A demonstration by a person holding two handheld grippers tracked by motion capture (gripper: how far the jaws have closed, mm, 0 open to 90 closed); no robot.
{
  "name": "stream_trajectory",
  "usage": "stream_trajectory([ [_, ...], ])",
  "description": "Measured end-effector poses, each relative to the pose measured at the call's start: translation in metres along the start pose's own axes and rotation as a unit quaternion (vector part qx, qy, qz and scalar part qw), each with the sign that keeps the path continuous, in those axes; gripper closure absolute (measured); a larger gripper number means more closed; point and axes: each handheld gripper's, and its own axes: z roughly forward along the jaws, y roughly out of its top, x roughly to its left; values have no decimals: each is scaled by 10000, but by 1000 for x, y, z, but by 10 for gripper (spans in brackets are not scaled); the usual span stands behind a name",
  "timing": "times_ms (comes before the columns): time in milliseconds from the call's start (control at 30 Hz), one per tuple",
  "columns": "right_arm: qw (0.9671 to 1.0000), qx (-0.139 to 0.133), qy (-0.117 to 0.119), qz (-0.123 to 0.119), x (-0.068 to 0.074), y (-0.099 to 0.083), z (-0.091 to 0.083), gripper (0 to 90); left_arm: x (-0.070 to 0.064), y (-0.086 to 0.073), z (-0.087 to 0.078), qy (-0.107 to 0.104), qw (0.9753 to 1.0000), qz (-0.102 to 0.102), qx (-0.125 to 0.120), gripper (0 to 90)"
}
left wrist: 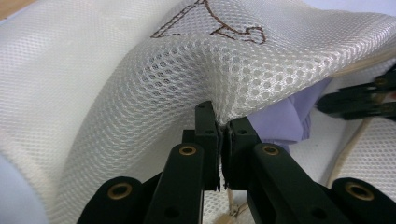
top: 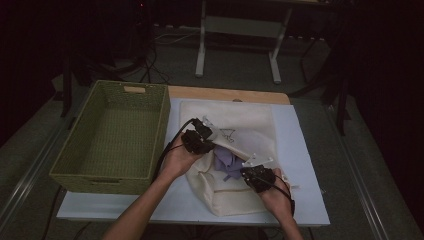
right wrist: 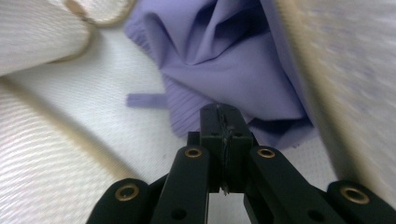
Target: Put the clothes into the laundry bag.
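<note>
A cream mesh laundry bag (top: pixel 240 195) lies on the pale table (top: pixel 302 150). A purple garment (top: pixel 226 160) sits in its open mouth. My left gripper (top: pixel 209 139) is shut on the bag's upper flap, lifted at the mouth. The left gripper view shows its jaws pinching the mesh (left wrist: pixel 140 93) at the left gripper (left wrist: pixel 223 127), with the purple garment (left wrist: pixel 285 122) beneath. My right gripper (top: pixel 246 169) is at the bag's near side. In its own view the right gripper (right wrist: pixel 223 112) is shut against the hem of the purple garment (right wrist: pixel 224 56). I cannot tell whether cloth is pinched.
A green woven basket (top: pixel 100 182) stands empty at the table's left, close to my left forearm. A white metal stand (top: pixel 201 50) is on the floor behind the table. My right gripper (left wrist: pixel 359 100) appears at the right edge of the left gripper view.
</note>
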Motion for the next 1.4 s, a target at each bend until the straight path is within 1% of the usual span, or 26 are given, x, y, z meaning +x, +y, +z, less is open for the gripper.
stream_trajectory([
  [100, 10000, 24, -53, 36, 0, 3, 12, 895, -1, 1, 1, -25, 10000, 26, 18, 865],
  [233, 9999, -43, -62, 87, -1, 8, 20, 898, -1, 1, 1, -53, 10000, 5, 22, 864],
  [400, 9999, -30, -102, 11, 1, 15, 32, 899, -1, 1, 2, -75, 10000, -21, 23, 864],
  [467, 9998, -72, -187, -47, 2, 19, 34, 899, -1, 2, 2, -95, 9999, -27, 28, 865],
  [533, 9993, -119, -338, -83, 1, 22, 37, 899, -1, 2, 2, -100, 9999, -30, 29, 864],
  [600, 9992, -120, -372, -15, -1, 24, 40, 899, -1, 2, 2, -105, 9999, -29, 32, 863],
  [667, 9994, -141, -325, -32, -1, 24, 39, 898, -1, 2, 2, -107, 9999, -24, 28, 862],
  [733, 9995, -238, -179, -108, 2, 24, 32, 891, -1, 2, 2, -108, 9999, -25, 25, 862],
  [800, 9991, -356, 181, -152, 6, 24, 24, 882, 0, 2, 2, -116, 9999, -25, 38, 862],
  [867, 9970, -491, 502, -320, 11, 25, 19, 875, -1, 2, 3, -117, 9999, -28, 39, 862],
  [900, 9954, -513, 697, -415, 14, 26, 18, 868, -1, 2, 3, -117, 9999, -36, 41, 862],
  [933, 9938, -559, 788, -553, 17, 28, 18, 868, -1, 2, 3, -131, 9999, -44, 41, 862],
  [967, 9938, -559, 788, -553, 17, 28, 18, 868, -1, 2, 3, -131, 9999, -44, 41, 862],
  [1000, 9930, -560, 837, -612, 21, 30, 19, 868, -1, 2, 3, -149, 9999, -35, 42, 862],
  [1033, 9921, -487, 928, -684, 25, 33, 27, 869, -1, 2, 3, -158, 9999, -54, 40, 862],
  [1067, 9921, -487, 928, -684, 25, 33, 27, 869, -1, 2, 3, -158, 9999, -54, 40, 862],
  [1100, 9921, -429, 944, -699, 25, 34, 32, 871, 0, 2, 3, -166, 9998, -57, 46, 862],
  [1133, 9925, -365, 940, -694, 26, 34, 41, 880, 0, 2, 2, -168, 9998, -49, 59, 862],
  [1167, 9925, -365, 940, -694, 26, 34, 41, 880, 0, 2, 2, -168, 9998, -45, 62, 862],
  [1200, 9925, -303, 971, -683, 26, 34, 44, 882, 1, 2, 2, -179, 9998, -54, 62, 862],
  [1233, 9923, -207, 969, -739, 28, 34, 50, 887, 1, 2, 2, -189, 9998, -71, 58, 862],
  [1333, 9926, -203, 926, -763, 30, 34, 53, 889, 2, 2, 2, -208, 9997, -83, 59, 862],
  [1367, 9938, -193, 690, -846, 31, 37, 57, 896, 2, 3, 1, -207, 9997, -79, 66, 862],
  [1400, 9952, -153, 496, -825, 30, 38, 58, 898, 2, 3, 1, -209, 9997, -74, 66, 863],
])
